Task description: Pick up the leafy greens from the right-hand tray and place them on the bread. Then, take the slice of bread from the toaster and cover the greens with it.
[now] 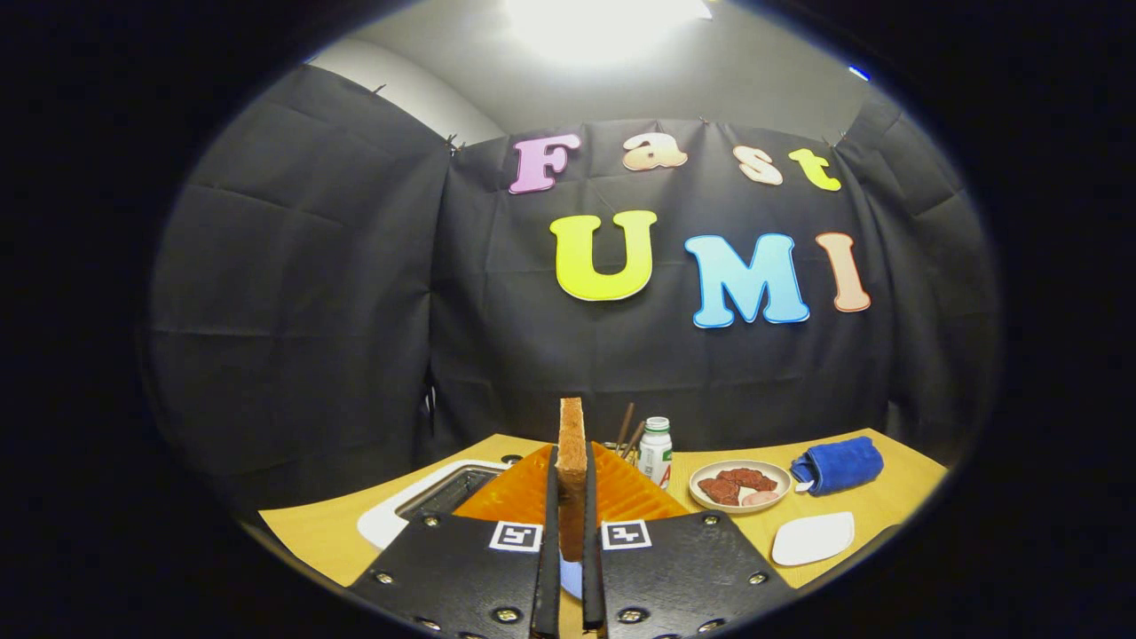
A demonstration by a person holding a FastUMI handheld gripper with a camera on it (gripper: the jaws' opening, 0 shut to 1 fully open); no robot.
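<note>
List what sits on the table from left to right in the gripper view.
Toaster → slice of bread clamped between the hand-held gripper fingers → white bottle → plate of meat → blue cloth.

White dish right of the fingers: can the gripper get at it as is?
Probably not yet. The gripper is shut on the bread slice, held upright between its fingers. The white dish lies bare on the table, nothing over it, but the bread must go first.

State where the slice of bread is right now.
In the gripper view the slice of bread stands upright, clamped between the gripper fingers, lifted above the table with the toaster to its left.
</note>
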